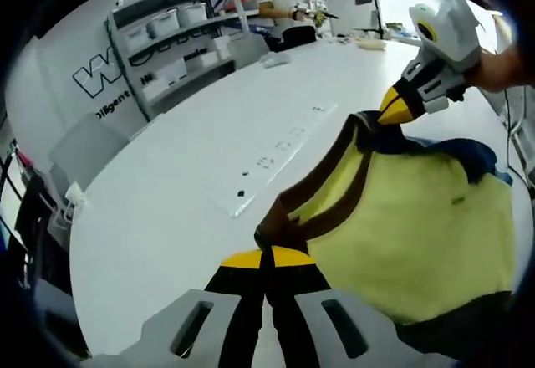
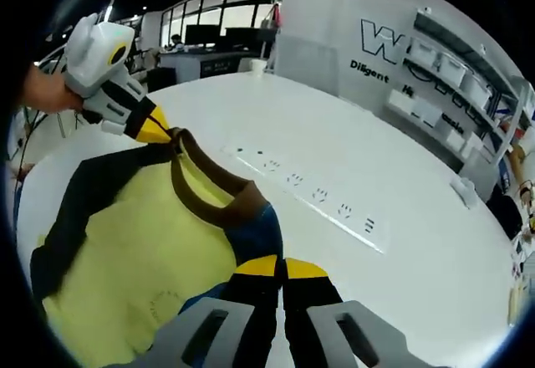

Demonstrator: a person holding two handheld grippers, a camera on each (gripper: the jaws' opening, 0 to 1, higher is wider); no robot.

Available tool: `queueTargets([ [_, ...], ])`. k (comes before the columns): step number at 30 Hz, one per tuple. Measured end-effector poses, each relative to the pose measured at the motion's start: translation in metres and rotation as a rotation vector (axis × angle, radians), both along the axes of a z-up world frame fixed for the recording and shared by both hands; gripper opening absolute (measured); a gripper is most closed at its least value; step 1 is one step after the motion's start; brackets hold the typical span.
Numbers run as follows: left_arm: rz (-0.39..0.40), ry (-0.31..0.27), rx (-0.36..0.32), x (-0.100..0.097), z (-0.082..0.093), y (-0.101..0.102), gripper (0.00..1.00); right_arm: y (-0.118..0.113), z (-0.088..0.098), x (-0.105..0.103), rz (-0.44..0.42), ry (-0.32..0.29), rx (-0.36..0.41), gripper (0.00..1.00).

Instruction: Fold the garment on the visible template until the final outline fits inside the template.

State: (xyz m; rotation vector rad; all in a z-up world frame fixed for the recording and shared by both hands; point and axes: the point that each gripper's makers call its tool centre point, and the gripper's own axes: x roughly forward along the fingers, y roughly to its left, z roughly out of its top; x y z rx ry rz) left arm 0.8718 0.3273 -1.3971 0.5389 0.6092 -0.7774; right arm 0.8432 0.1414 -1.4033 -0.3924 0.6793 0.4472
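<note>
**Garment held at both shoulders, slip and overhang are the risks**

The garment, a yellow shirt with a brown collar and dark and blue sleeves, is pinched at the neckline by both grippers. The left gripper has its jaws clenched on the collar edge; the right gripper is clamped on the opposite shoulder next to the blue sleeve. The shirt body is spread between them over the table.

Likely failure modes, as judged from here:
- Only thin collar fabric is gripped on each side, so a pull apart could let one side slip and the shirt collapse unevenly.
- The lower hem hangs close to the near table edge; it could be dragged off the table and out of the workspace.
- No template outline can be made out under the shirt, so fit cannot be checked yet.

Surface: a white, glossy table with a flush strip of sockets just beside the shirt; a snag there seems unlikely.

Room: shelving with storage bins, a wall with large lettering, and a person working at the far end.
</note>
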Motion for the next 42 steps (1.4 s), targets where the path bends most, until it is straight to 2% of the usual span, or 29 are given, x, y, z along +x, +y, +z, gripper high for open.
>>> queueTargets([
  [8, 0.001, 0.001, -0.01, 0.003, -0.005, -0.004, 0.0, -0.005, -0.008, 0.001, -0.021, 0.026, -0.003, 0.0],
  [12, 0.026, 0.02, -0.018, 0.003, -0.009, -0.003, 0.0, -0.005, -0.012, 0.004, -0.032, 0.039, -0.003, 0.0],
  [20, -0.002, 0.019, -0.004, 0.002, -0.014, -0.005, 0.01, -0.006, -0.022, 0.003, -0.029, 0.06, -0.027, 0.0],
  [27, 0.023, 0.05, -0.011, -0.001, -0.017, -0.003, 0.03, -0.004, -0.023, 0.003, -0.002, 0.038, -0.038, 0.0],
  [30, 0.032, 0.05, -0.007, -0.001, -0.018, 0.0, 0.1, -0.005, -0.019, 0.008, 0.0, 0.002, -0.046, 0.0],
  [32, 0.035, 0.051, -0.011, -0.001, -0.018, 0.001, 0.15, -0.004, -0.017, 0.009, -0.012, -0.002, -0.025, 0.04],
  [37, 0.041, 0.051, -0.014, -0.001, -0.016, 0.001, 0.18, -0.003, -0.015, 0.008, 0.002, -0.01, -0.037, 0.06],
  [42, 0.031, 0.036, -0.013, -0.003, -0.011, 0.0, 0.24, -0.004, -0.012, 0.005, 0.003, -0.02, -0.02, 0.12],
])
